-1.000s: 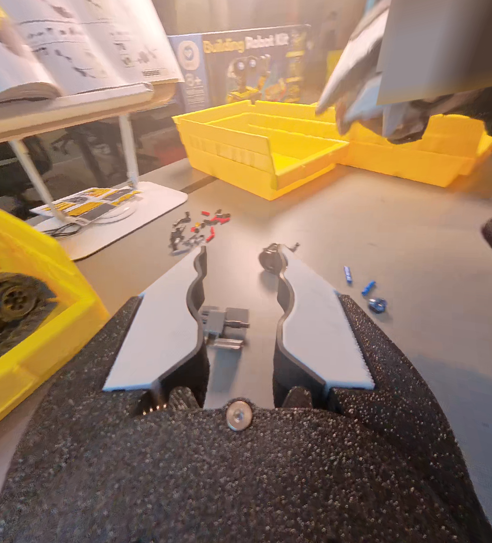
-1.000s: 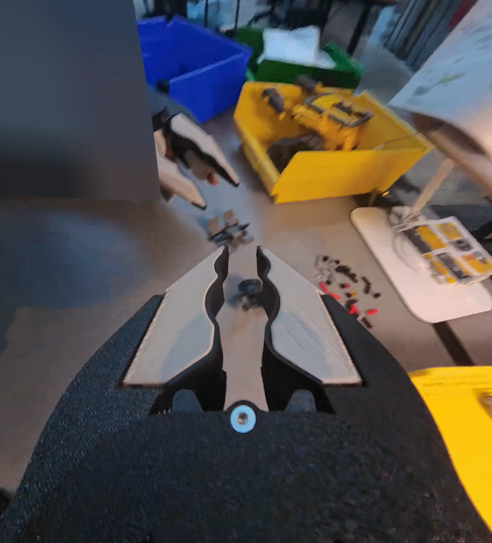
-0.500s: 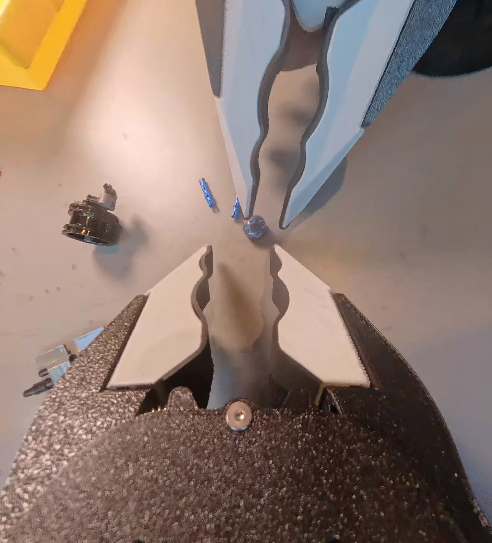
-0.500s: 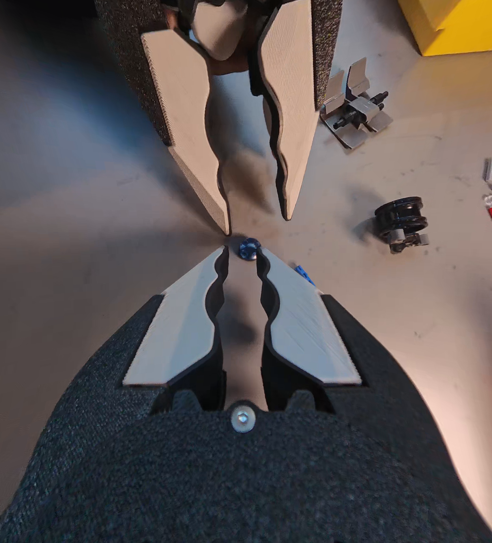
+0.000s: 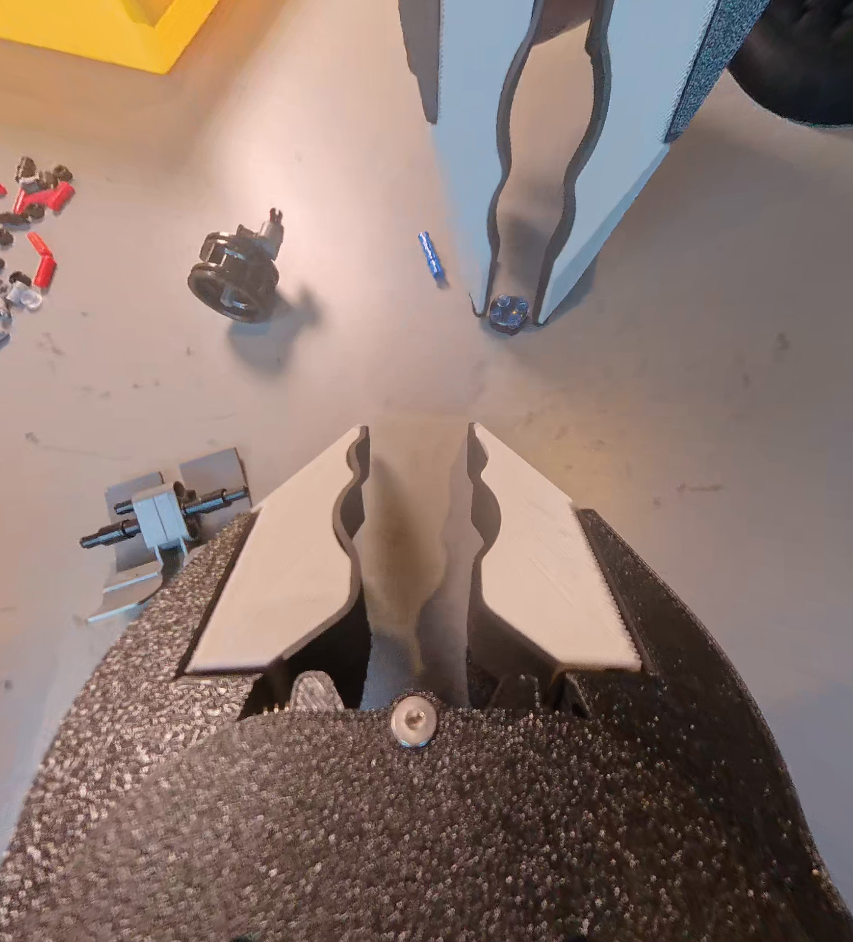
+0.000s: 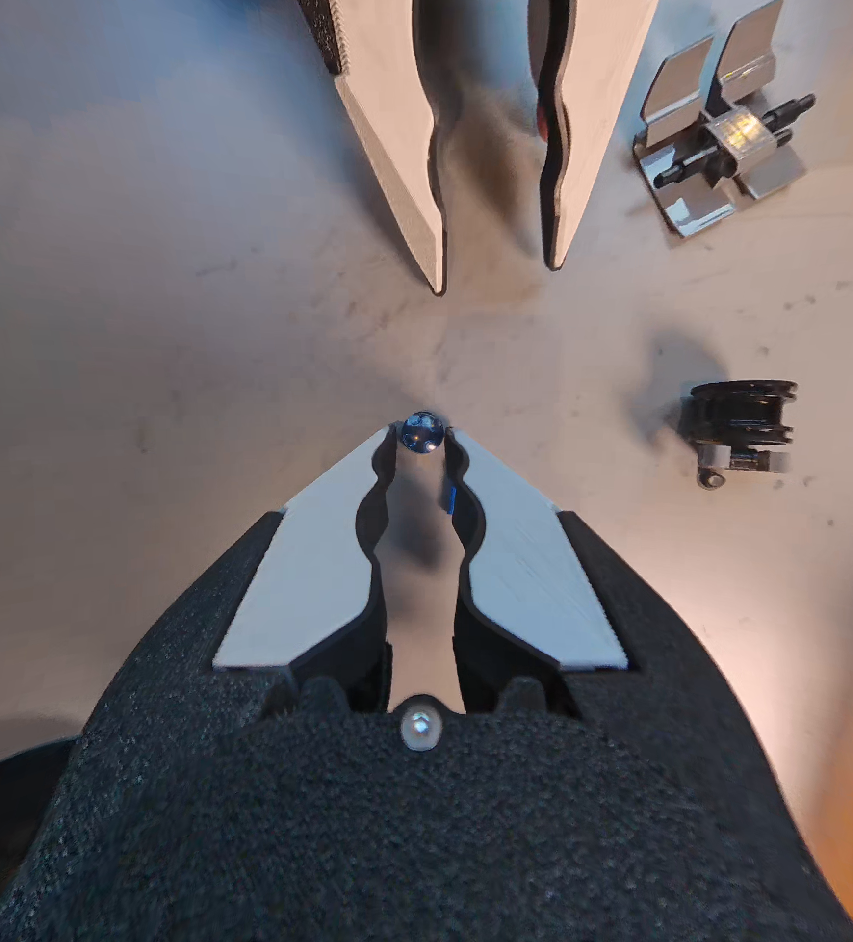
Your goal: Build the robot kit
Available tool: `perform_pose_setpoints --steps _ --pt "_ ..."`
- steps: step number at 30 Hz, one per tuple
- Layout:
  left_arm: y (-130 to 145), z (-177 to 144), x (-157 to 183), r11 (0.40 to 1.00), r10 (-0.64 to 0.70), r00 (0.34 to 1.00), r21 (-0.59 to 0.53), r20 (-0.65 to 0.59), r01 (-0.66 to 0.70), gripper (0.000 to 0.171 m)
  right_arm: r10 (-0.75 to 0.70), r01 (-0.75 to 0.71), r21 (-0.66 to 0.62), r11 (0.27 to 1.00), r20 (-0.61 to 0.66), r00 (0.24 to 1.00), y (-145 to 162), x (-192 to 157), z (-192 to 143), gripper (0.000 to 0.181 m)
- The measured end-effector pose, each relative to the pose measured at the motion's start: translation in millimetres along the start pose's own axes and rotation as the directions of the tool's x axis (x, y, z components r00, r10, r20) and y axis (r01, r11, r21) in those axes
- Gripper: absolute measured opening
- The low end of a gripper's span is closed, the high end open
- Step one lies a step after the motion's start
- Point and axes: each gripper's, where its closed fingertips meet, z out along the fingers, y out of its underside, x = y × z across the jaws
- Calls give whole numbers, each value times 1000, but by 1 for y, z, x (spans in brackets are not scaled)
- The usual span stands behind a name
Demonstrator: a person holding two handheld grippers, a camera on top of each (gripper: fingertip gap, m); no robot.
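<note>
While left gripper (image 5: 418, 433) gapes empty, right gripper (image 6: 420, 433) pinches blue stud (image 6: 422, 432).

Each claw (image 5: 418, 433) has pale grey wavy-edged fingers (image 5: 291, 560), a speckled black body and one silver screw (image 5: 413, 723)

Grey tabletop (image 5: 720, 459), scuffed. Black wheel hub (image 5: 234, 285) with a small grey connector lies left of centre. Grey hinged plate piece with black pins (image 5: 159, 515) sits nearer, left. Scatter of small red, black and grey pegs (image 5: 11, 244) far left. 1 blue pin (image 5: 429, 255) lies alone right of the hub. Yellow bin corner (image 5: 83, 30) at far left.
</note>
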Motion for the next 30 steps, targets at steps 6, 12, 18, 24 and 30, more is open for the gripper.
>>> perform_pose_setpoints --steps 6,12,18,24,30 --pt "-3 -2 1 996 -78 996 30 -48 79 38 7 -8 38 999 9 1000 2 -2 0 15" --pt "-39 -23 14 937 -235 939 198 -250 287 37 56 -73 552 831 48 997 -63 -8 -52 15" --pt "-78 -59 17 795 -278 837 376 -471 475 34 51 -131 774 620 126 991 -101 -4 -108 16" --pt "-108 -91 25 587 -260 617 386 -742 712 31 31 -136 811 569 144 989 -112 -4 -115 15" --pt "-113 -97 23 505 -262 512 336 -818 795 22 26 -120 814 569 129 991 -117 -4 -112 15"
